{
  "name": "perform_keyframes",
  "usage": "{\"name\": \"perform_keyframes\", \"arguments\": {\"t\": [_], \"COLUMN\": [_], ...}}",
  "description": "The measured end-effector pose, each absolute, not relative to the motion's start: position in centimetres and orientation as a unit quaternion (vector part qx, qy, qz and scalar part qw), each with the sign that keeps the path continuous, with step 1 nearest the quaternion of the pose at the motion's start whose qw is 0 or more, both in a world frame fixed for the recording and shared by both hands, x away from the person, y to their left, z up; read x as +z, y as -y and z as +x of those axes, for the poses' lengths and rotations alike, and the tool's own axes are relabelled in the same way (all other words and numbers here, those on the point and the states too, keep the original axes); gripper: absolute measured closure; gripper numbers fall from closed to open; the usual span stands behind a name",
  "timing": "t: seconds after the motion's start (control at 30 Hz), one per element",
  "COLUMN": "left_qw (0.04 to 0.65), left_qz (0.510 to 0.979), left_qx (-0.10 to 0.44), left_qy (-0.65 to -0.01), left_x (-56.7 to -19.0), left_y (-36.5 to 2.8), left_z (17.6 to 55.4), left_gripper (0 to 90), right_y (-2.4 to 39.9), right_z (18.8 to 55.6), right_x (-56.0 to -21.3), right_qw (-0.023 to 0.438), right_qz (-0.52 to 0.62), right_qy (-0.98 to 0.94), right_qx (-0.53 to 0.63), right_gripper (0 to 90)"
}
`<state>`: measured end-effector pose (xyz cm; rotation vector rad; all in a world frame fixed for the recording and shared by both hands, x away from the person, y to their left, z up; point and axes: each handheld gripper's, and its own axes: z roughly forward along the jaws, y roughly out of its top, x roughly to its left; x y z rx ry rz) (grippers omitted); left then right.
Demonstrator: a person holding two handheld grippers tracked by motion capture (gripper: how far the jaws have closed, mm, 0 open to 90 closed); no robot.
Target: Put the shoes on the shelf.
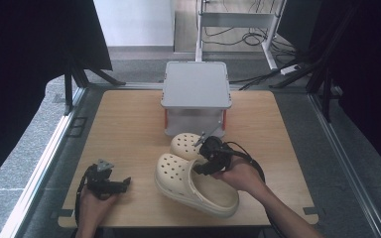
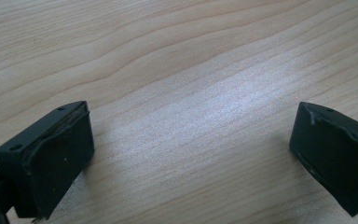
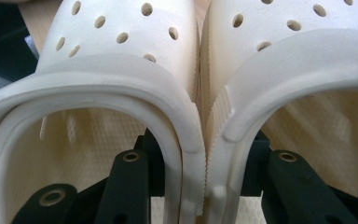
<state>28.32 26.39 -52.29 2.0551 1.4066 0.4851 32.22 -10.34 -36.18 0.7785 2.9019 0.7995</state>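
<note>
Two cream clogs with holes in their toes are pressed side by side. In the high view the nearer clog (image 1: 191, 184) is tilted above the wooden table (image 1: 124, 124), with the farther clog (image 1: 184, 145) behind it. My right gripper (image 1: 206, 159) has one jaw inside each clog. In the right gripper view it (image 3: 204, 149) is shut on the touching inner walls of the left clog (image 3: 116, 60) and the right clog (image 3: 298, 51). My left gripper (image 1: 123, 183) rests low at the table's front left. It (image 2: 191, 140) is open, with bare wood between its fingers (image 2: 56, 154).
A grey lidded box (image 1: 196, 84) stands at the back middle of the table, just behind the clogs. Black frame posts (image 1: 69, 84) rise at the table's sides. A desk frame with cables (image 1: 238, 20) stands on the floor beyond.
</note>
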Motion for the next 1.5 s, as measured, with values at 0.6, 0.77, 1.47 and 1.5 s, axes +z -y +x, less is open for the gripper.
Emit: {"name": "perform_keyframes", "arguments": {"t": [0.6, 0.77, 1.47, 1.5], "left_qw": [0.298, 0.298, 0.298, 0.298], "left_qz": [0.773, 0.773, 0.774, 0.774], "left_qx": [0.183, 0.183, 0.181, 0.181], "left_qy": [-0.529, -0.529, -0.529, -0.529], "left_x": [-52.3, -52.3, -52.3, -52.3], "left_y": [-26.4, -26.4, -26.4, -26.4], "left_z": [28.3, 28.3, 28.3, 28.3], "left_gripper": [0.0, 0.0, 0.0, 0.0], "right_y": [11.1, 11.0, 9.6, 9.4], "right_z": [34.8, 35.7, 41.7, 42.0], "right_x": [-30.3, -28.7, -24.5, -24.5], "right_qw": [0.035, 0.048, 0.093, 0.097], "right_qz": [0.301, 0.316, 0.422, 0.426], "right_qy": [-0.914, -0.907, -0.861, -0.859], "right_qx": [0.269, 0.273, 0.269, 0.268], "right_gripper": [64.2, 64.1, 64.0, 64.1]}}
